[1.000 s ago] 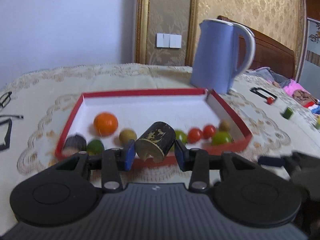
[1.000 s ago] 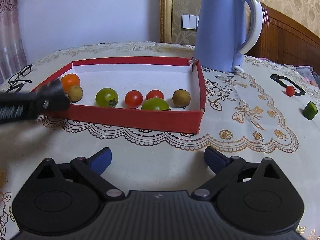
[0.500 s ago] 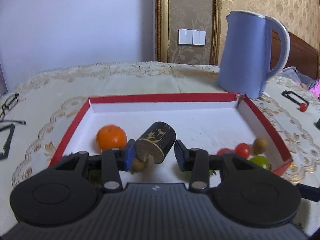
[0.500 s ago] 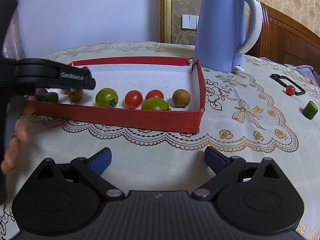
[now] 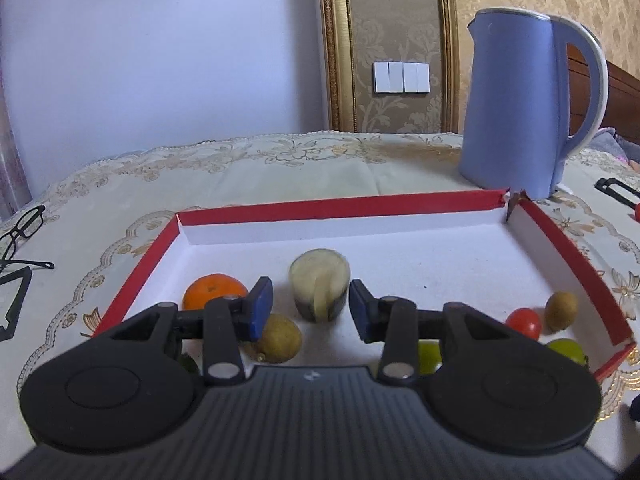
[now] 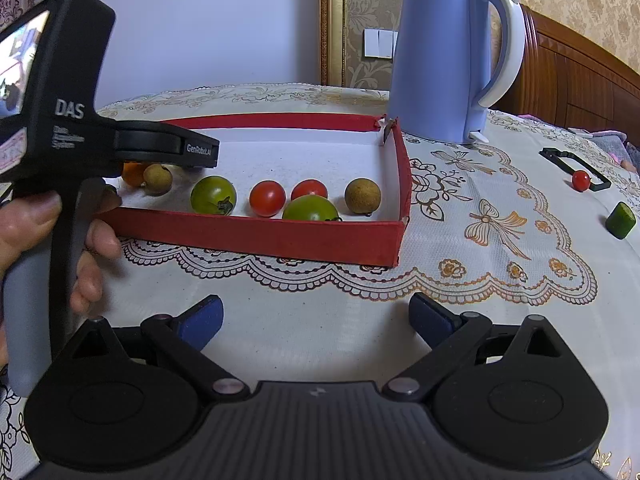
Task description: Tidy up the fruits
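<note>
A red-walled tray (image 5: 340, 206) with a white floor holds an orange (image 5: 214, 290), a brown longan (image 5: 280, 338), red tomatoes (image 6: 267, 198), green tomatoes (image 6: 213, 195) and another longan (image 6: 362, 196). A dark cut eggplant chunk (image 5: 319, 290) stands on the tray floor, pale cut face up. My left gripper (image 5: 310, 308) is open just in front of the chunk, fingers apart from it. My right gripper (image 6: 316, 318) is open and empty over the tablecloth in front of the tray. The left tool's body (image 6: 60, 112) shows in the right wrist view.
A blue kettle (image 5: 524, 108) stands behind the tray's far right corner. Glasses (image 5: 20, 232) lie at the left. To the right lie a green chunk (image 6: 620, 220), a small red tomato (image 6: 581, 180) and a black clip (image 6: 574, 168).
My left gripper moved forward over the tray, opened, and let go of the eggplant chunk, which now stands upright on the tray floor. The right gripper has not moved.
</note>
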Demonstrator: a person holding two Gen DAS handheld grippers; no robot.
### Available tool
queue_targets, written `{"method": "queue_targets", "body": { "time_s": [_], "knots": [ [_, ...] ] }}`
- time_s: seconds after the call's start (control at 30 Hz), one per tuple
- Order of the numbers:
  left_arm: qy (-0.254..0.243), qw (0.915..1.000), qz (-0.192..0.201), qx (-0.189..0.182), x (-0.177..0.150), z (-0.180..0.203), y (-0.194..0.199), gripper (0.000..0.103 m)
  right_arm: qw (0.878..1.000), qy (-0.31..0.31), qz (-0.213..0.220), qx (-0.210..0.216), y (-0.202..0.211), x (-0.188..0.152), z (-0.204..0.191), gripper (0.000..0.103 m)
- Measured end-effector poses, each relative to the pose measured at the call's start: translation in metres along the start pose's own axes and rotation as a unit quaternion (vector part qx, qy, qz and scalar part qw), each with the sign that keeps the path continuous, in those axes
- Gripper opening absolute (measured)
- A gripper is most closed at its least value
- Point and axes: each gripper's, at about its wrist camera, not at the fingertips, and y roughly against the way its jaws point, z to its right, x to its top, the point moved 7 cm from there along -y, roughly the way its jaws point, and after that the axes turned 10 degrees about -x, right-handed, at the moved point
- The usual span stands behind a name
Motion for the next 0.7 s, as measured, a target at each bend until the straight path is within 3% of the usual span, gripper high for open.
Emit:
{"method": "queue_targets", "body": {
  "time_s": [0.4, 0.47, 0.53, 0.57, 0.7],
  "knots": [
    [0.027, 0.9991, -0.033, -0.007, -0.004, -0.009, -0.019, 0.049, 1.000, 0.000, 0.000, -0.001, 0.000, 0.000, -0.001, 0.100],
    [0.024, 0.9991, -0.033, -0.009, -0.004, -0.008, -0.018, 0.055, 1.000, 0.000, 0.000, 0.000, 0.001, 0.000, 0.000, 0.100],
    [0.020, 0.9993, -0.030, -0.012, -0.004, -0.007, -0.015, 0.077, 1.000, 0.000, 0.000, 0.000, 0.000, 0.000, -0.001, 0.100],
    [0.016, 0.9994, -0.028, -0.008, -0.005, -0.006, -0.013, 0.081, 1.000, 0.000, 0.000, -0.001, 0.000, 0.000, 0.000, 0.100],
    [-0.018, 0.9998, -0.003, 0.011, -0.003, -0.003, 0.000, 0.086, 1.000, 0.000, 0.000, 0.000, 0.000, 0.000, -0.001, 0.100]
  ]
}}
